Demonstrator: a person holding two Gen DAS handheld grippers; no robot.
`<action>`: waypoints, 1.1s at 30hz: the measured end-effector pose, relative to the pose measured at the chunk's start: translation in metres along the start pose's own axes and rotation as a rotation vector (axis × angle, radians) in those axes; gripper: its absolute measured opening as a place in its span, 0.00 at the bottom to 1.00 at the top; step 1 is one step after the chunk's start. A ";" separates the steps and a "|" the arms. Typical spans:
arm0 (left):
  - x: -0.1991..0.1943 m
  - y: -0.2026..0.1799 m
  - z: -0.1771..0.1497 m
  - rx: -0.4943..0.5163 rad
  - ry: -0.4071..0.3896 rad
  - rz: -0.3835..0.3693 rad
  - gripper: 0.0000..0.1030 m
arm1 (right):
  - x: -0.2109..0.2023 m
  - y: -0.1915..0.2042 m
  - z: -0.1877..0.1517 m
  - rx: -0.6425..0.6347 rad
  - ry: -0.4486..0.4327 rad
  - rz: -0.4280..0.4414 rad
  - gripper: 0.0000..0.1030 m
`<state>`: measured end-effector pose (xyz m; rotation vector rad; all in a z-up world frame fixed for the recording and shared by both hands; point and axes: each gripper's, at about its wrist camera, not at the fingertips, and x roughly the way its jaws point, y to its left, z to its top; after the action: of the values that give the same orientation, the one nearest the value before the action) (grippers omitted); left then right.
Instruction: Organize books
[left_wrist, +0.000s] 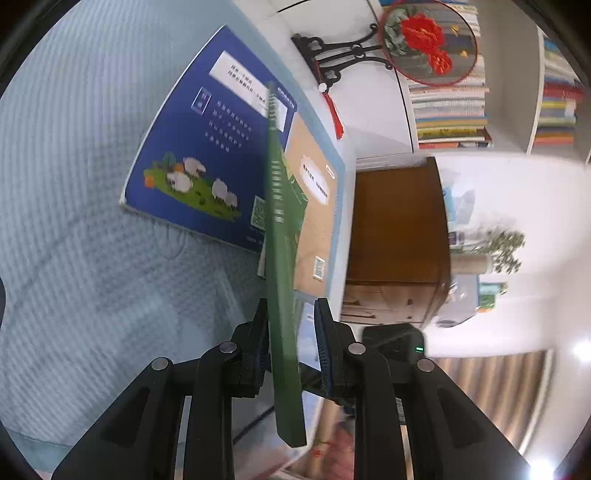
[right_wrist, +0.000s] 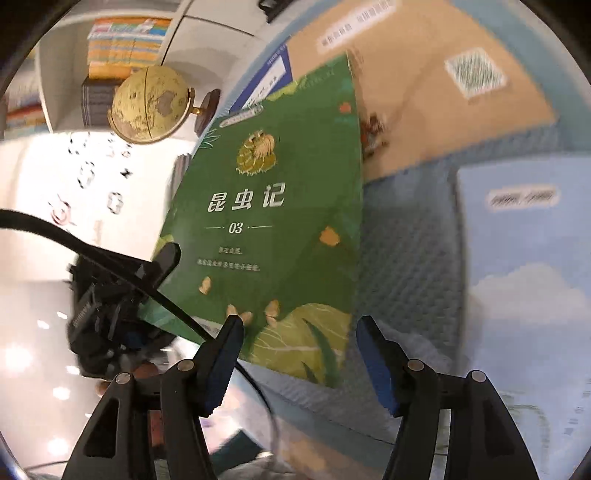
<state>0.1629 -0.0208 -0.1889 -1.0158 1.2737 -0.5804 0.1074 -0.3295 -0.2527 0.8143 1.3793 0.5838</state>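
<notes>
The left gripper (left_wrist: 291, 332) is clamped on the lower edge of the green book (left_wrist: 282, 280), which stands edge-on between its two pads and runs away from the camera over the light blue cloth (left_wrist: 74, 184). Beyond the book's far end lie a blue book (left_wrist: 192, 147) with sheep on its cover and, just beside it, a tan book (left_wrist: 314, 206), both flat on the cloth. From the right wrist, the green book's (right_wrist: 273, 229) front cover faces the camera, tilted; the left gripper (right_wrist: 159, 266) holds it at its lower left edge. The right gripper (right_wrist: 299, 332) stands open, its pads free of the cover; the book's lower corner shows in the gap between them. A pale blue book (right_wrist: 524, 280) lies flat to the right, the tan book (right_wrist: 424, 103) beyond. A globe (right_wrist: 151, 103) stands before the shelves (right_wrist: 122, 40).
</notes>
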 end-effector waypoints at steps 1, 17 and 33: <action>0.000 0.001 -0.001 -0.010 0.002 -0.006 0.18 | 0.005 -0.002 0.001 0.016 0.004 0.032 0.60; 0.006 -0.024 -0.008 0.227 0.010 0.356 0.18 | -0.005 0.027 -0.004 -0.168 -0.120 -0.150 0.26; -0.059 -0.068 -0.003 0.458 -0.052 0.310 0.18 | -0.005 0.120 -0.046 -0.525 -0.206 -0.378 0.25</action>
<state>0.1574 -0.0050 -0.1002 -0.4411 1.1516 -0.5657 0.0734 -0.2530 -0.1556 0.1757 1.0813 0.5137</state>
